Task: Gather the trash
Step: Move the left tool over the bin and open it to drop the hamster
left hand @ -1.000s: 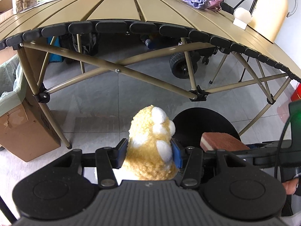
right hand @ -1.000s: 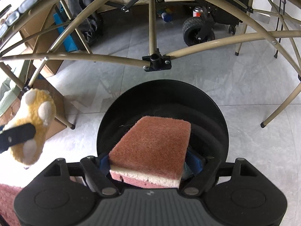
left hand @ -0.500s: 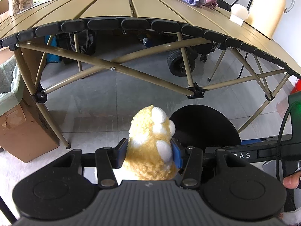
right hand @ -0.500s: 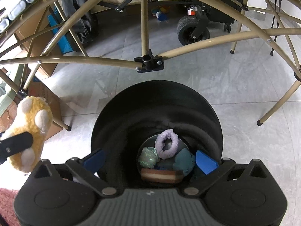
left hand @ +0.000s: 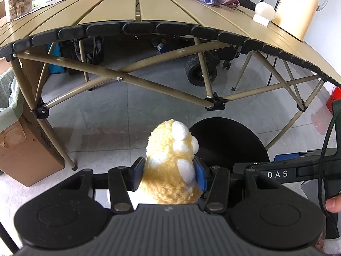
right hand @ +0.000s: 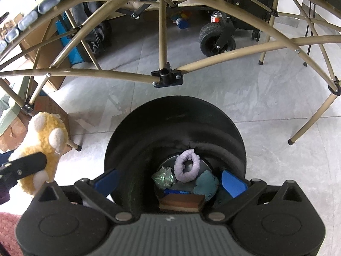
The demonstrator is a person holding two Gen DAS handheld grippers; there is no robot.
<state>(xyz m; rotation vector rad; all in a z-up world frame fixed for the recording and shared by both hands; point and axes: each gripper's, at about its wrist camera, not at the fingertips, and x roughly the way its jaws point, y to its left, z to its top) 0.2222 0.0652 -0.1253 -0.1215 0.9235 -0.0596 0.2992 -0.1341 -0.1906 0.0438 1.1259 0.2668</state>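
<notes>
Left fingers (left hand: 197, 171) grip one plush paw (left hand: 171, 166) (bin (right hand: 213, 115): five items).

The left gripper (left hand: 169, 173) points steeply down, blue pads clamped on a fluffy yellow-and-white plush paw (left hand: 171, 164). The right gripper (right hand: 170, 181), beside it, hangs spread wide, empty.

A grey tiled floor (left hand: 110, 115) is seen beneath a tan slatted bench (left hand: 136, 6) on crossed legs; a cardboard box (left hand: 23, 155) is placed at nine o'clock
</notes>
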